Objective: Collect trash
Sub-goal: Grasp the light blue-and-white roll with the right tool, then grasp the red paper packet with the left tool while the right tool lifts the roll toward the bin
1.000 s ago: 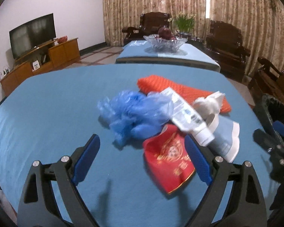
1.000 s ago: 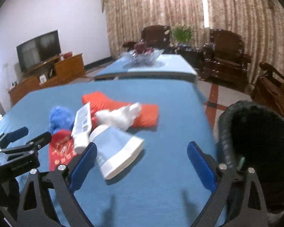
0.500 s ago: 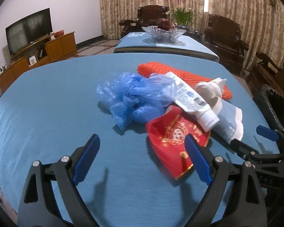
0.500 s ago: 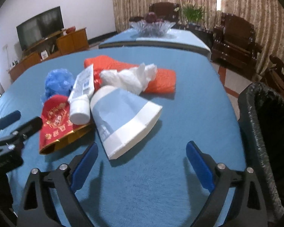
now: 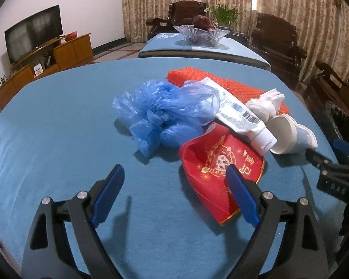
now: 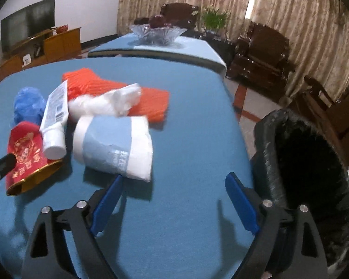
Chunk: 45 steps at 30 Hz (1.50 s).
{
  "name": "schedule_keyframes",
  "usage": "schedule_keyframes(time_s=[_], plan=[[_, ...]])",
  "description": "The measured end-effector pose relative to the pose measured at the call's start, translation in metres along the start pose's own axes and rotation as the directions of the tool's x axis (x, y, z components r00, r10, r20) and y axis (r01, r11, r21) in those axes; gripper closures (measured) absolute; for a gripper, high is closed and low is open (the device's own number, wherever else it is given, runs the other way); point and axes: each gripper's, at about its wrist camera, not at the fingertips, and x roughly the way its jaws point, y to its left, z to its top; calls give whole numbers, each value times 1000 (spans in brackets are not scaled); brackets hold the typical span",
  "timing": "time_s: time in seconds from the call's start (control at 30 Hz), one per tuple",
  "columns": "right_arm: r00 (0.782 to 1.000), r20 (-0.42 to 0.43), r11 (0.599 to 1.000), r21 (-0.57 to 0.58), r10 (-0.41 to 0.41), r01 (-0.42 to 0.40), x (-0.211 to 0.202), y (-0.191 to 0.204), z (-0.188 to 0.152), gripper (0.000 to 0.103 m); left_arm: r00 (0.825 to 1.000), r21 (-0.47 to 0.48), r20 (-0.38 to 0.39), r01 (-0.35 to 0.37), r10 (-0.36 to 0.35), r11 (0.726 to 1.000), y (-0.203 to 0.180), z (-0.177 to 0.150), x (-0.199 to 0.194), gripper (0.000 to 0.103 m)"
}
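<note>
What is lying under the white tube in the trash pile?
The white tube lies across the red packet and the orange mesh; what sits beneath its middle is covered.

Home living room. Flat-screen TV (image 5: 33, 36) on a low wooden cabinet (image 5: 44, 62) by the left wall, carved dark wooden armchairs (image 6: 261, 52) along floor-length patterned curtains (image 5: 290, 23), potted plant (image 5: 225, 14), glass fruit bowl (image 5: 203, 34) on the far blue-covered table (image 5: 204, 51), tiled floor (image 6: 249, 100).
</note>
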Motion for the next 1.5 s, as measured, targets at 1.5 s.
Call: schedule_keyframes(time_s=[1.5], plan=[[980, 24, 978, 56, 200, -201, -7, -12, 0, 29, 987, -57, -75, 138, -142, 989, -23, -3, 26, 39]])
